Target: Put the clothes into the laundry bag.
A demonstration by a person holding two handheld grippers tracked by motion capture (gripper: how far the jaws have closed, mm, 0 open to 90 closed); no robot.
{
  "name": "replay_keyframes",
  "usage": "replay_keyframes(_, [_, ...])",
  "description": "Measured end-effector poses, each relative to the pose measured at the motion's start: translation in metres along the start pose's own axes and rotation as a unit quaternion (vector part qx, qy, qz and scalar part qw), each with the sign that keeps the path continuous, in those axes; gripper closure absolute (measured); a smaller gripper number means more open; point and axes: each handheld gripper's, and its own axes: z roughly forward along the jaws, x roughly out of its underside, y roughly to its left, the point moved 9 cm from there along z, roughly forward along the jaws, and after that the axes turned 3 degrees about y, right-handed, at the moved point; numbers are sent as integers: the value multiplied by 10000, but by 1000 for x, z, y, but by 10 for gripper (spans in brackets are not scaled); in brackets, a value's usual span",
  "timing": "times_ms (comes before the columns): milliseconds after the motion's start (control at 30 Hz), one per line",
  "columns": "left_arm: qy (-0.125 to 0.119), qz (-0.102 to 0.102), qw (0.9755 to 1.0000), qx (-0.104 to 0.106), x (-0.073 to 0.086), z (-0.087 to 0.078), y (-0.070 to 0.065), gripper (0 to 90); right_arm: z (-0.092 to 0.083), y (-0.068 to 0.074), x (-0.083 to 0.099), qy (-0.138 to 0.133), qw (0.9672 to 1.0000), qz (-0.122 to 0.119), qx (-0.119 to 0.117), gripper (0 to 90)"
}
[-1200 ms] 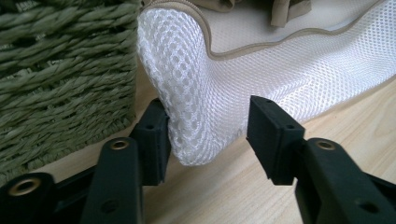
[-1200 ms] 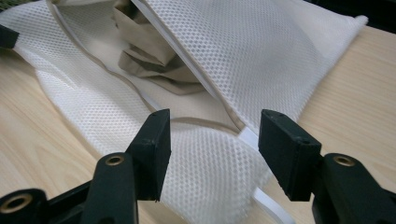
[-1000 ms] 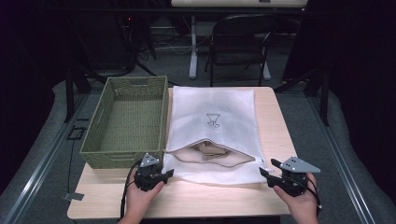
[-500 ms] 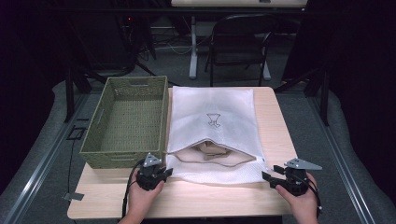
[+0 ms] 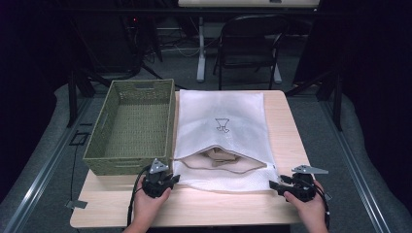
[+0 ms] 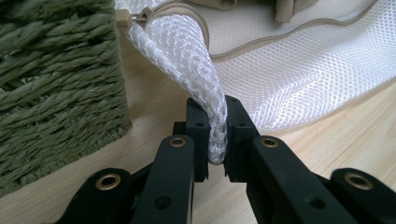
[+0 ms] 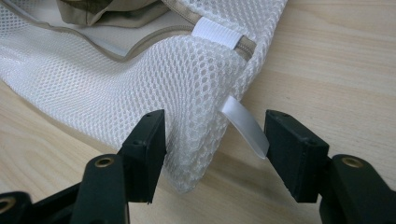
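The left hand-held gripper (image 6: pixel 217 140) is clamped on a corner of the white mesh zippered laundry bag (image 6: pixel 299 70); the right hand-held gripper (image 7: pixel 215 149) stands apart, the bag's other corner between its jaws.

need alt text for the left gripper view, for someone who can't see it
The left hand-held gripper is shut on a bunched corner of a white mesh laundry bag, close up above a light wooden table. The bag's beige zipper edge is open behind, and a green woven basket stands at the left.
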Motion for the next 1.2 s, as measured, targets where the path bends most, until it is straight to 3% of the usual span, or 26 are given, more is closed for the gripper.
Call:
replay_keyframes(267, [-35,17,10000,-11,0,0,0,834,4,6,-2,17,10000,-24,-74,418])
replay_keyframes(600, [-29,13,10000,17,0,0,0,835,12,15,-5,63,9997,-10,-227,576])
replay_keyframes(900, [-26,-56,9999,107,1,-1,2,835,6,18,-10,-11,9993,-204,-303,780])
replay_keyframes(1067, [-23,-94,9997,211,0,-1,1,835,2,16,-10,-1,9991,-374,-220,816])
replay_keyframes(1200, [-36,-80,9998,203,-1,-1,1,836,2,15,-10,20,9991,-341,-240,822])
